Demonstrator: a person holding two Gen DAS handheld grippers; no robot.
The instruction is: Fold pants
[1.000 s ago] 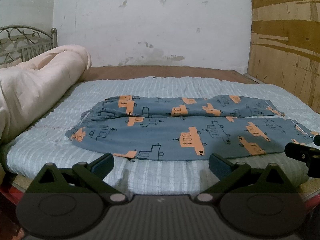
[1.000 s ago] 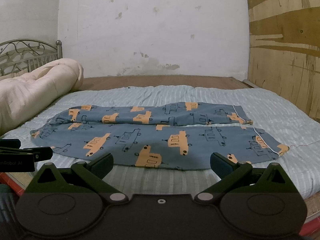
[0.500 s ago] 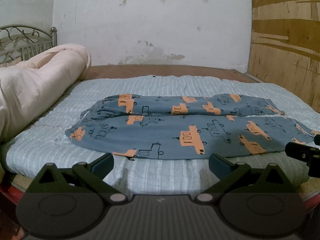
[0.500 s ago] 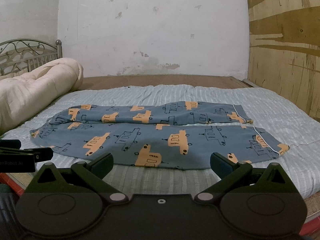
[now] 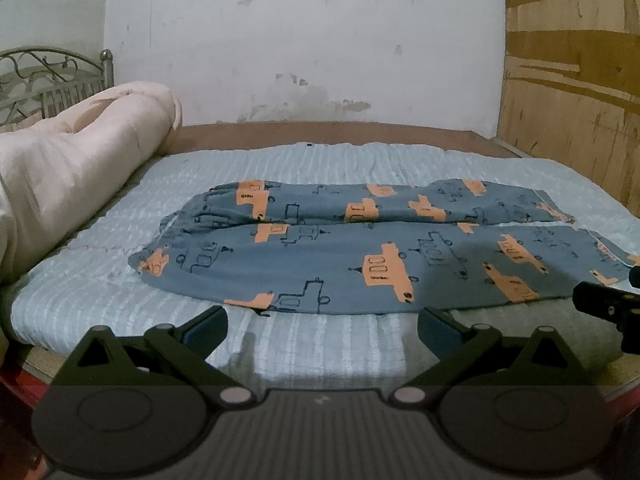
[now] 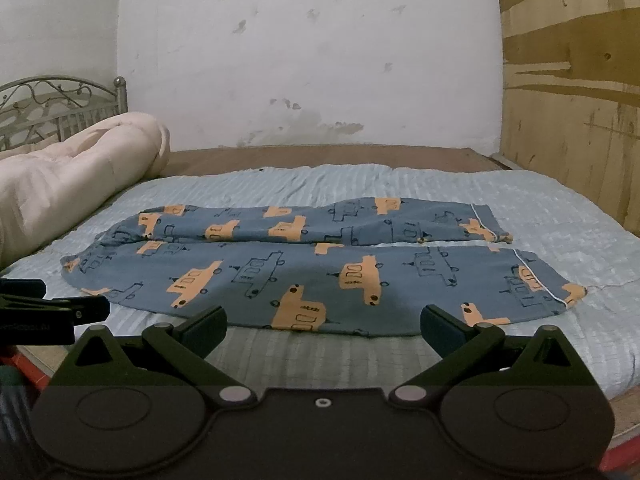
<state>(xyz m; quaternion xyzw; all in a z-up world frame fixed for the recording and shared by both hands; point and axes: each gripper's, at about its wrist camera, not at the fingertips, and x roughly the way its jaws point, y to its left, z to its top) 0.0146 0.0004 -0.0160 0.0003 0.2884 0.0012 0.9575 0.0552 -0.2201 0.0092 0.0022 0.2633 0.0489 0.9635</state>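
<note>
Blue-grey pants (image 5: 360,256) with orange car prints lie flat on the bed, waistband to the left, both legs running right side by side. They also show in the right wrist view (image 6: 320,268). My left gripper (image 5: 322,326) is open and empty, just short of the pants' near edge by the waist end. My right gripper (image 6: 322,326) is open and empty, just short of the near edge by the leg cuffs (image 6: 560,284). Each gripper shows at the edge of the other's view.
The pants lie on a light blue striped quilt (image 5: 320,160) over the bed. A rolled pink duvet (image 5: 80,168) lies along the left with a metal headboard (image 5: 52,76) behind. A white wall stands at the back, and a plywood wall (image 6: 572,120) on the right.
Both grippers have drifted slightly toward the bed; the pants sit a little lower and nearer in both views. The pants have not moved.
</note>
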